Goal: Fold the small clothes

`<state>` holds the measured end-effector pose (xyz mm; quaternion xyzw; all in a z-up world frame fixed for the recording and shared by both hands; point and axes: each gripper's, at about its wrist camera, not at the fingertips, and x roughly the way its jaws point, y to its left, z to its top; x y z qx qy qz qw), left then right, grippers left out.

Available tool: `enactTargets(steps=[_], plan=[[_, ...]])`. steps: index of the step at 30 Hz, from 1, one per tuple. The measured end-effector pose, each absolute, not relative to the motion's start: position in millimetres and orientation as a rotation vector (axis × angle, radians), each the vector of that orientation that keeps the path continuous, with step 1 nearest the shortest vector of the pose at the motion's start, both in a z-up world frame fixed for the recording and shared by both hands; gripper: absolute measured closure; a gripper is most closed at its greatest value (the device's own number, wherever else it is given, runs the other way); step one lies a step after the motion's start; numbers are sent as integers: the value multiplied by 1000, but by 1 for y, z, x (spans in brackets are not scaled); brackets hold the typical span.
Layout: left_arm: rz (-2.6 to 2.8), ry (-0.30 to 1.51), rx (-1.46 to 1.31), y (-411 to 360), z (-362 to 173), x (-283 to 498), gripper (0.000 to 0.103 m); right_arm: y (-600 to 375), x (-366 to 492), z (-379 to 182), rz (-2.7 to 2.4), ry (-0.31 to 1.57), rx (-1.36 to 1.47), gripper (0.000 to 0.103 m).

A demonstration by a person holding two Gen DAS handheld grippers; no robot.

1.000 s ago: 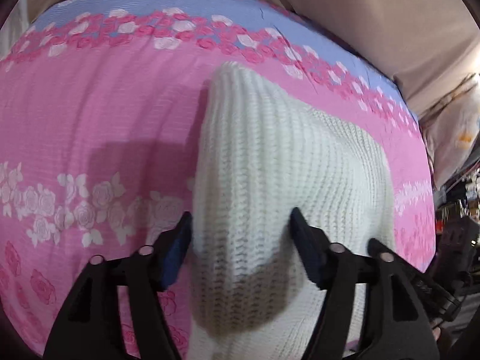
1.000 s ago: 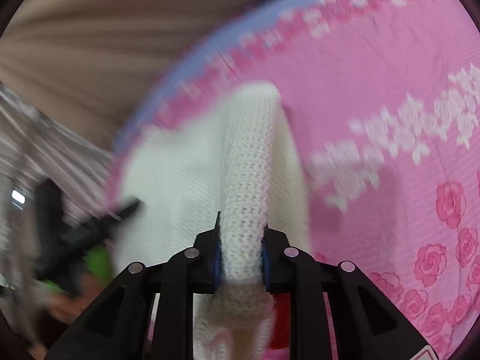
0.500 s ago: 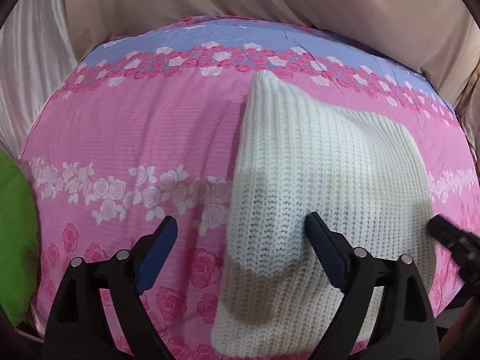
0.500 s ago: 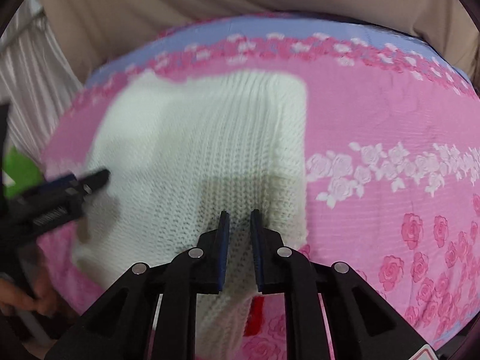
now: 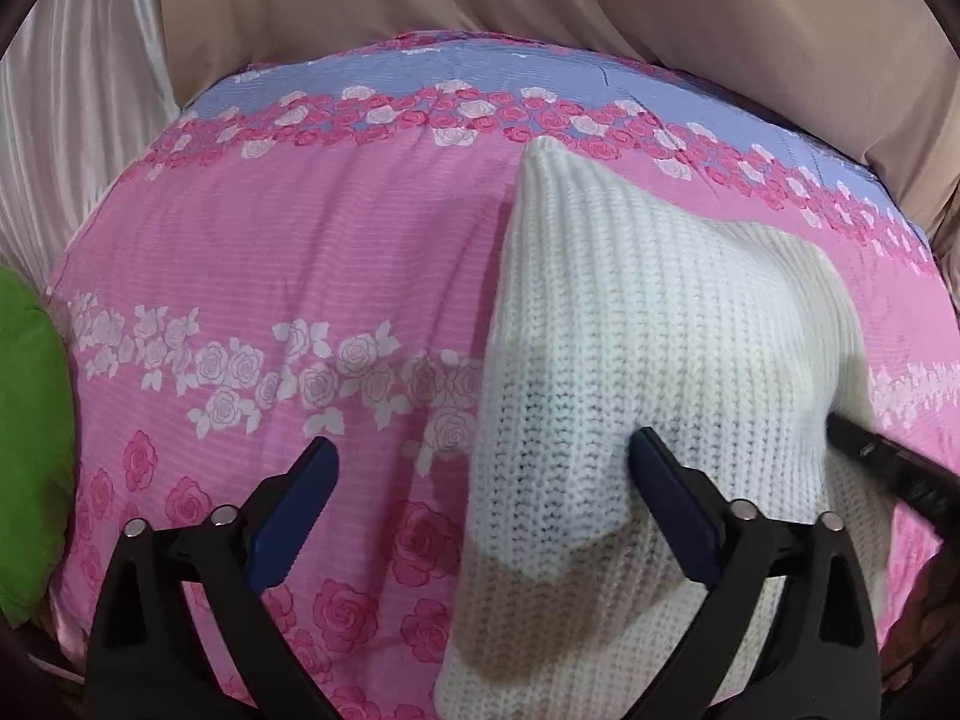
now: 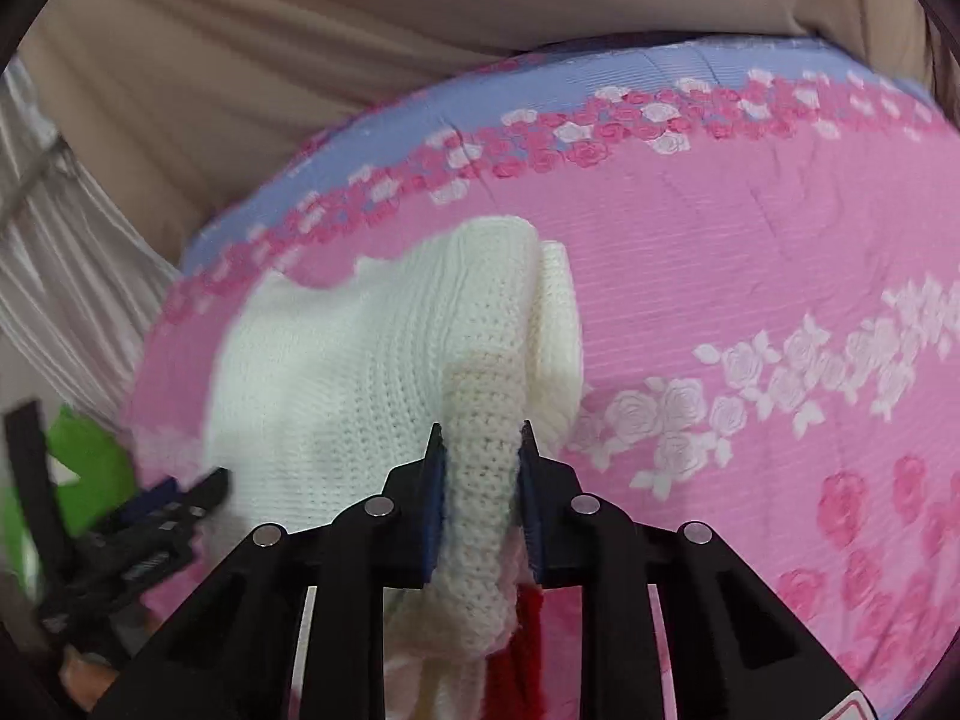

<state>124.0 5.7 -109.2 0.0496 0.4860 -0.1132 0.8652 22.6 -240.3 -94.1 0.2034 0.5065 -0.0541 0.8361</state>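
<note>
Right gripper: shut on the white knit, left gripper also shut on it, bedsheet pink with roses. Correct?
Not quite. The left gripper is open, jaws spread wide, as the left wrist view shows. The right gripper is shut on the white knit, and the bedsheet is pink with roses.

Chunky matt knit sweater (image 5: pixel 648 360); smooth printed cloth bedsheet (image 5: pixel 300 252)

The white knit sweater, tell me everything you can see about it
The sweater is cream-white chunky ribbed knit, soft and thick. It lies on the pink rose-print bedspread, partly folded and raised into a peak at its far end. The right gripper pinches a rolled edge between its jaws, lifting it. The left gripper hangs open over the near edge, one finger above the knit; contact is unclear. Something red shows beneath the near end in the right view.
</note>
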Motion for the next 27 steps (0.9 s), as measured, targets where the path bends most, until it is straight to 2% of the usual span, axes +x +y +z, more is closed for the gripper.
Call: enactTargets(steps=[3, 7, 9, 12, 27], plan=[[-233, 975, 140, 4, -98, 117, 7, -238, 12, -90, -154, 1024, 421, 74], [-220, 912, 153, 7, -72, 101, 8, -228, -22, -41, -227, 906, 394, 70], [-200, 892, 165, 7, -65, 93, 8, -215, -38, -21, -253, 872, 356, 64], [-184, 877, 153, 4, -59, 83, 8, -196, -51, -17, -280, 861, 299, 59], [-177, 909, 206, 1, -66, 46, 8, -172, -78, -46, -321, 940, 287, 58]])
